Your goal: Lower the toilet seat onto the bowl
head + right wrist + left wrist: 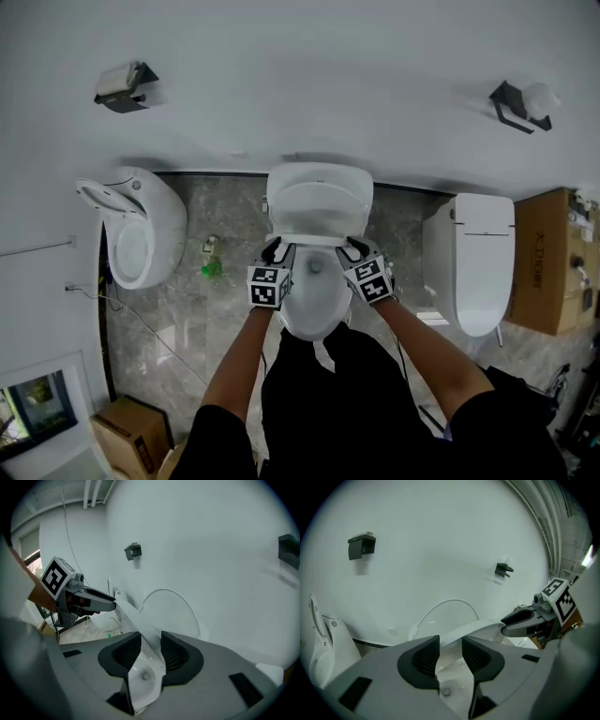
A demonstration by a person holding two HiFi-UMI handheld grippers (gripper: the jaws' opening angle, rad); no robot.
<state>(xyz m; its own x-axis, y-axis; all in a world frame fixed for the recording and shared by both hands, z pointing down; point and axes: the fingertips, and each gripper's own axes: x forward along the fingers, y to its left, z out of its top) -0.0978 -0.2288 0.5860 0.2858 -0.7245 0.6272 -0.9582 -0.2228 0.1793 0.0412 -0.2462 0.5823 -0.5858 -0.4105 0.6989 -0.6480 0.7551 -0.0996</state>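
Left gripper (450, 649) and right gripper (151, 648) clamp forward-tilted seat (133, 619).

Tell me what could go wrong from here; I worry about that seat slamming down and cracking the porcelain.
The toilet seat hangs partway down, with only its thin rim between the tips of the left claw and the right claw. It could slip out and slam onto the bowl. If one side drops faster than the other, the seat may twist.

- Sanitary-ware showroom or test room: left toilet (141, 230), middle toilet (319, 202) and right toilet (478, 267) line one white wall (319, 84).
- Cardboard boxes (548, 262) stand on the stone floor (230, 314).
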